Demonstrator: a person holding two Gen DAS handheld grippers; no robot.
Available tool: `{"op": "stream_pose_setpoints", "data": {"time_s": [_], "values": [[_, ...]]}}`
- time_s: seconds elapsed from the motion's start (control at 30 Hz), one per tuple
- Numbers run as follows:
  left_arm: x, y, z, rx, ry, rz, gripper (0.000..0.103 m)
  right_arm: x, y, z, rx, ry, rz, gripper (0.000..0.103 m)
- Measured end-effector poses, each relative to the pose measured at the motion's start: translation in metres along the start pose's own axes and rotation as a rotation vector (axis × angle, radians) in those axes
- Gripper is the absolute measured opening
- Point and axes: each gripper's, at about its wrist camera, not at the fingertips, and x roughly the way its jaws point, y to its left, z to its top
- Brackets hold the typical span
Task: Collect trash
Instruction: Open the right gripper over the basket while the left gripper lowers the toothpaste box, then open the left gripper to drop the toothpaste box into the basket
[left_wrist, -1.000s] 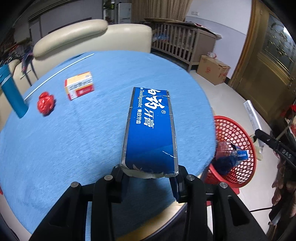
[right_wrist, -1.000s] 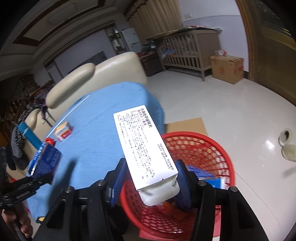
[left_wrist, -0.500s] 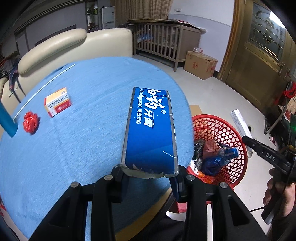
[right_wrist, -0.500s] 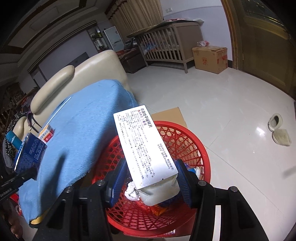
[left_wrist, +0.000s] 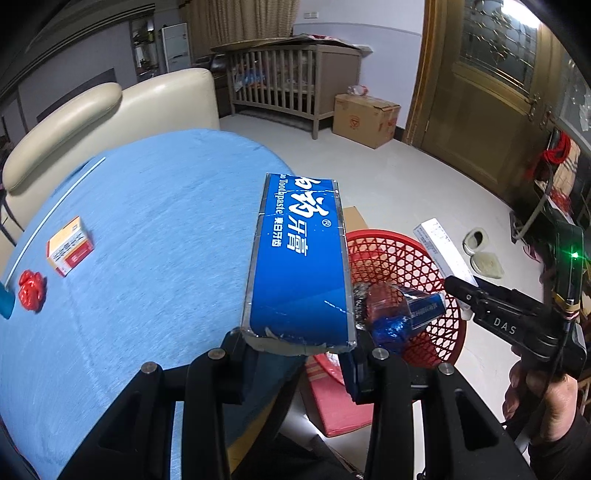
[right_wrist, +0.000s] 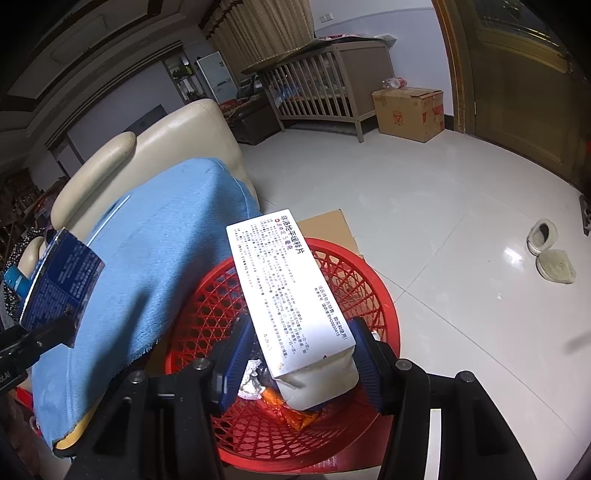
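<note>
My left gripper (left_wrist: 297, 349) is shut on a blue toothpaste box (left_wrist: 301, 258) and holds it over the table's right edge, next to the red mesh basket (left_wrist: 428, 258). My right gripper (right_wrist: 301, 354) is shut on a white printed box (right_wrist: 291, 291) and holds it right above the red basket (right_wrist: 373, 295), which holds wrappers and a blue packet (left_wrist: 406, 314). The toothpaste box also shows at the left of the right wrist view (right_wrist: 59, 288). The white box also shows in the left wrist view (left_wrist: 441, 251).
On the blue-clothed round table (left_wrist: 147, 240) lie an orange and white small box (left_wrist: 70, 245), a red crumpled wrapper (left_wrist: 31, 290) and a blue object at the left edge. A cream sofa (left_wrist: 110, 107), a crib, a cardboard box (left_wrist: 365, 118) and slippers (right_wrist: 552, 251) surround it.
Both grippers have swung right toward the basket. The toothpaste box has moved from over the table to its right edge. The white box now hangs lower over the basket.
</note>
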Motion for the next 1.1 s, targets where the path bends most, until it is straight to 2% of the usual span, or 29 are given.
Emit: {"op": "stream_pose_setpoints", "data": {"time_s": [0.67, 0.77, 0.83, 0.87, 1.1], "values": [[0.010, -0.023, 0.003, 0.057, 0.028, -0.016, 0.040, 0.004, -0.008, -0.002, 0.027, 0.010, -0.007, 0.057], [0.011, -0.026, 0.005, 0.060, 0.030, -0.017, 0.040, 0.009, -0.007, -0.002, 0.027, 0.031, -0.006, 0.059], [0.013, -0.028, 0.006, 0.064, 0.031, -0.019, 0.040, 0.013, -0.006, -0.002, 0.021, 0.055, 0.000, 0.066], [0.013, -0.028, 0.007, 0.066, 0.032, -0.020, 0.040, 0.011, -0.005, -0.002, 0.018, 0.044, -0.006, 0.070], [0.024, -0.041, 0.011, 0.086, 0.052, -0.034, 0.040, -0.020, -0.016, 0.009, 0.060, -0.084, -0.029, 0.070]]}}
